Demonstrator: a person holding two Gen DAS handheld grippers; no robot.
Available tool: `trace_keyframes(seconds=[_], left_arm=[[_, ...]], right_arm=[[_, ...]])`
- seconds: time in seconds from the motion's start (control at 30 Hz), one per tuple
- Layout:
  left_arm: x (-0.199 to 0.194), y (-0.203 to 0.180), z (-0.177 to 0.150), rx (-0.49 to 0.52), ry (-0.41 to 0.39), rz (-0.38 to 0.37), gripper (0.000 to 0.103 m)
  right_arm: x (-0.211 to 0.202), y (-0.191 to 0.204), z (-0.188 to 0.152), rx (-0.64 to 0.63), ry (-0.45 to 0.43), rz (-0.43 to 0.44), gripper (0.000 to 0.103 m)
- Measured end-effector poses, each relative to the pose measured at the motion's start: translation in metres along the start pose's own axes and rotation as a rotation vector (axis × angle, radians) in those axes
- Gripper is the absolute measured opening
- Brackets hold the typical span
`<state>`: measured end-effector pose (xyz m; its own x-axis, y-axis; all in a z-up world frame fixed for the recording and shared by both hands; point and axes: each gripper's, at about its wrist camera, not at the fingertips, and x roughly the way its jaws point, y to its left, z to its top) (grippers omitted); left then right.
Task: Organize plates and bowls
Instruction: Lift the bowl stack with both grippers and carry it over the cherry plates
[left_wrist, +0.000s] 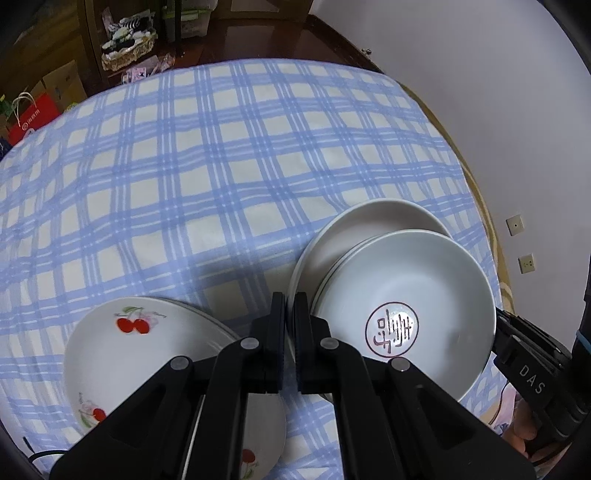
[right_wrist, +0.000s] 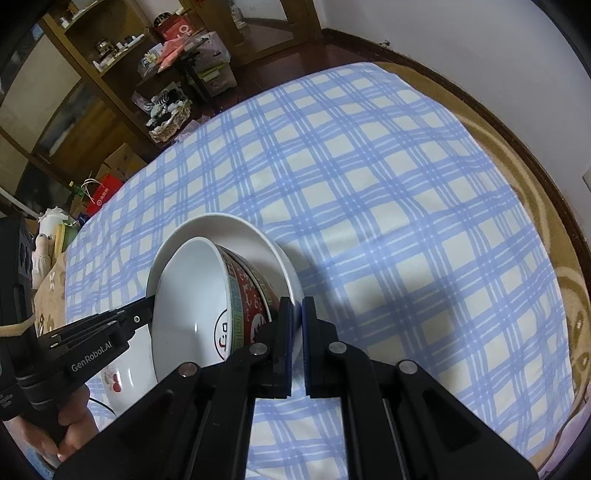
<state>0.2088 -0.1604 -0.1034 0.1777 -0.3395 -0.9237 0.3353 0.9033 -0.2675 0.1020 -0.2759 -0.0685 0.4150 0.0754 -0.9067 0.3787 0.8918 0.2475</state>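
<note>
A white bowl with a red seal inside (left_wrist: 402, 299) sits nested in a red-patterned bowl (right_wrist: 255, 295) on a wide white plate (left_wrist: 369, 225). My left gripper (left_wrist: 290, 306) is shut on that plate's left rim. From the opposite side my right gripper (right_wrist: 297, 306) is shut on the same plate's (right_wrist: 236, 225) rim. Each gripper shows in the other's view: the right gripper (left_wrist: 498, 317) at the bowl's right edge, the left gripper (right_wrist: 149, 306) at its left. A stack of cherry-printed plates (left_wrist: 140, 354) lies on the cloth just left of my left gripper.
A blue-and-white checked cloth (left_wrist: 221, 166) covers the round table, its far half bare. A white wall (left_wrist: 480, 92) is close on the right. Beyond the far edge stand a wooden shelf (right_wrist: 92, 74), a woven basket (left_wrist: 127, 55), boxes and a red bag (left_wrist: 33, 118).
</note>
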Motion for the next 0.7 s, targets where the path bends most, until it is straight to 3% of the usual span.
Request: trace_keyframes(seconds=[0.33, 0.7], left_arm=[[-0.048, 0.014, -0.017, -0.03, -0.029, 0.026, 0.002], [-0.094, 0.073, -0.056, -0.119, -0.043, 0.1, 0.002]], right_arm=[[-0.033, 0.034, -0.011, -0.047, -0.021, 0.022, 0.006], [-0.033, 0.095, -0.04, -0.131, 0.006, 0.099, 0.006]])
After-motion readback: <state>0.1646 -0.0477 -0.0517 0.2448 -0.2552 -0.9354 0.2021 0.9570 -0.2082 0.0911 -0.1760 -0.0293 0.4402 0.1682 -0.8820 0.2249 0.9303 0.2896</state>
